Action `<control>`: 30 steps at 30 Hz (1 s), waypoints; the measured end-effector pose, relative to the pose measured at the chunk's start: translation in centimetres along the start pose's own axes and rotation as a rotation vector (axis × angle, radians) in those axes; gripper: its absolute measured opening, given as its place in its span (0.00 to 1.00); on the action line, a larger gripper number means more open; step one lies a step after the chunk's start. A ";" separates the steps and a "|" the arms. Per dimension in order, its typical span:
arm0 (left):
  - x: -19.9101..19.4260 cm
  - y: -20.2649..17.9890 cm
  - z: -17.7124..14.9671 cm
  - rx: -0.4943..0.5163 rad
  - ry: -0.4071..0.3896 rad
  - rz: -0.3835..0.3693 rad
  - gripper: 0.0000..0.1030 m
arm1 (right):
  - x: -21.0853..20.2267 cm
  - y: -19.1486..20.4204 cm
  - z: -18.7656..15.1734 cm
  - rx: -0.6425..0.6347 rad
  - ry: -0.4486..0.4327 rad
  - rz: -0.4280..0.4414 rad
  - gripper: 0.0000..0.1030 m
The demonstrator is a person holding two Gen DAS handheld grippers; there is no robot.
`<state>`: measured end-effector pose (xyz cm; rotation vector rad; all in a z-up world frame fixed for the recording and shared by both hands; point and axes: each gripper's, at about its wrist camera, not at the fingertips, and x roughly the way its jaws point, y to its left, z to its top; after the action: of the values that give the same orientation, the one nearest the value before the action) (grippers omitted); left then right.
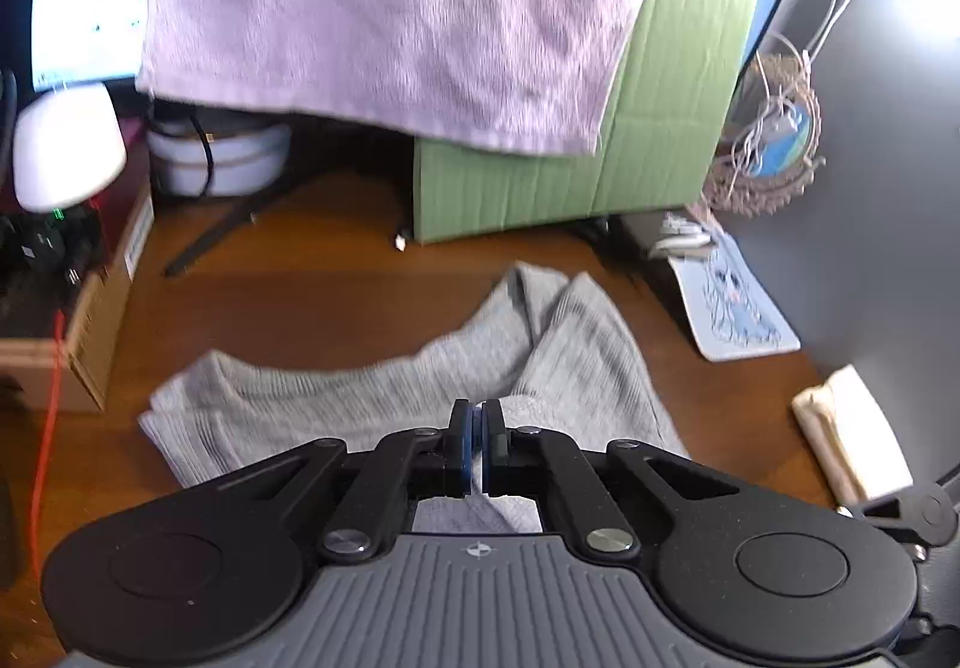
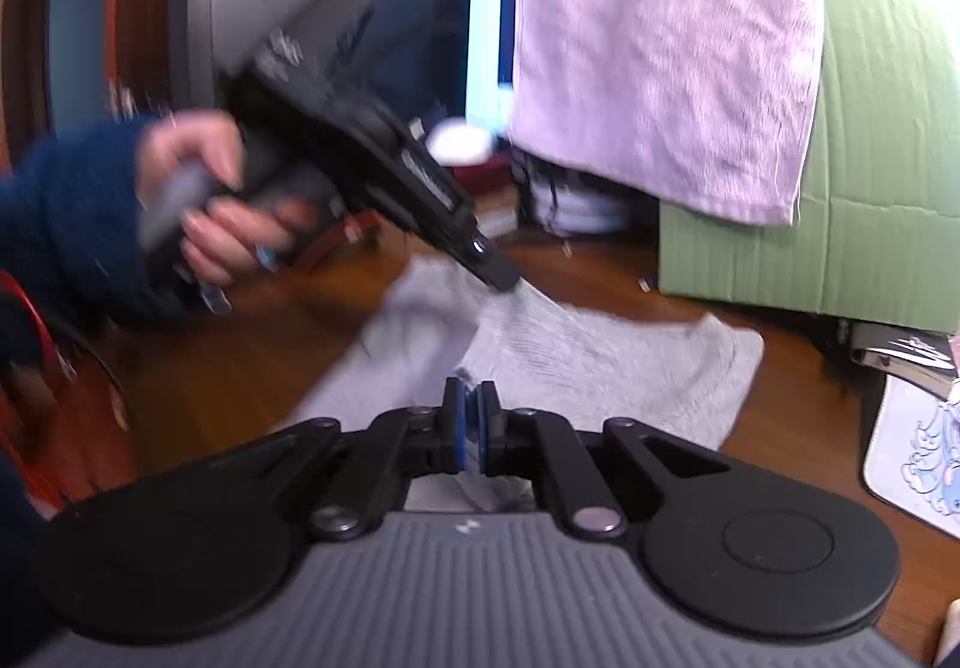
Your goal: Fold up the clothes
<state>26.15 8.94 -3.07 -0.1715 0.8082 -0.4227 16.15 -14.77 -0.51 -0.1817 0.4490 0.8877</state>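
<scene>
Jaws pinch grey garment (image 1: 372, 398) edges; tabletop (image 1: 300, 272) beyond.

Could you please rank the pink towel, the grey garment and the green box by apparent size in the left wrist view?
1. pink towel, though nearness to the camera may inflate it
2. grey garment, partly hidden by the gripper
3. green box, partly covered by the towel

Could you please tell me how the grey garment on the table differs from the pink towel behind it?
The grey garment is ribbed knit; the pink towel is fluffy terry. The garment lies rumpled on the wooden table; the towel hangs flat over a green box. Both are soft cloth.
</scene>
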 end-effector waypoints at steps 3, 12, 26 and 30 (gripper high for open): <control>-1.0 0.2 0.5 -0.005 -0.026 0.022 0.02 | -0.6 0.3 1.0 0.013 -0.036 0.031 0.04; -1.0 3.4 -1.2 -0.142 0.011 0.085 0.02 | 2.5 0.9 0.3 0.020 0.043 0.084 0.04; 1.6 5.1 -3.2 -0.159 0.076 0.161 0.04 | 4.2 0.6 -1.4 0.095 0.112 0.158 0.12; 1.3 4.7 -3.1 -0.132 0.070 0.174 0.04 | 1.2 -1.8 -1.6 0.174 0.091 0.116 0.22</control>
<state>26.08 12.64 -7.43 -0.2086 0.9129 -0.2124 17.70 -15.57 -2.50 -0.0363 0.6242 0.9516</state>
